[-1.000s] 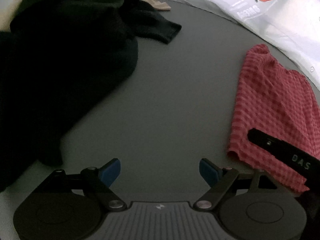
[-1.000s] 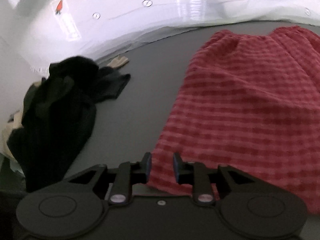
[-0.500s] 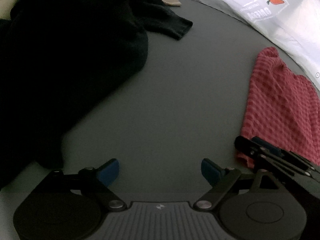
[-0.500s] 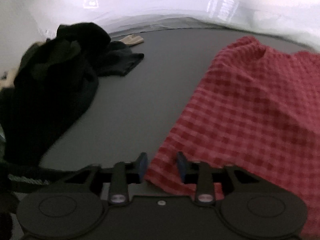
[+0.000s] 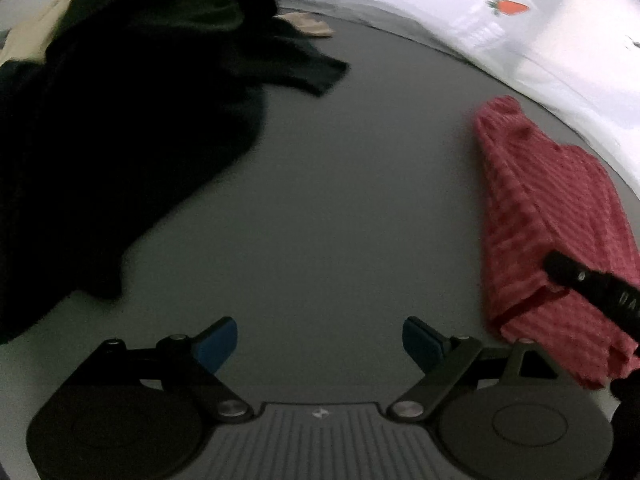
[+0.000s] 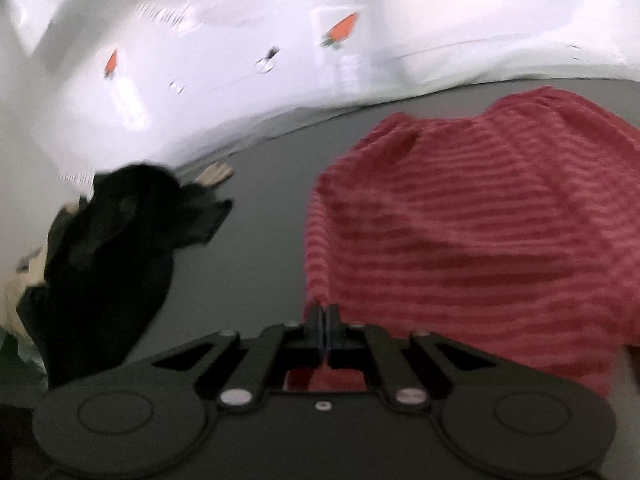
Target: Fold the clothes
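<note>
A red checked cloth lies on the dark grey table. My right gripper is shut on the cloth's near left corner and lifts that edge, so the cloth bulges upward. In the left wrist view the red cloth is at the right, its near edge raised and doubled over, with the right gripper's black finger on it. My left gripper is open and empty, low over bare table, left of the cloth.
A heap of black clothes covers the table's left side and shows in the right wrist view too. A small beige item lies at the back. A white sheet with carrot prints rises behind the table.
My right gripper has closed on the red cloth's near corner and raised it. My left gripper stayed open and shifted slightly.
</note>
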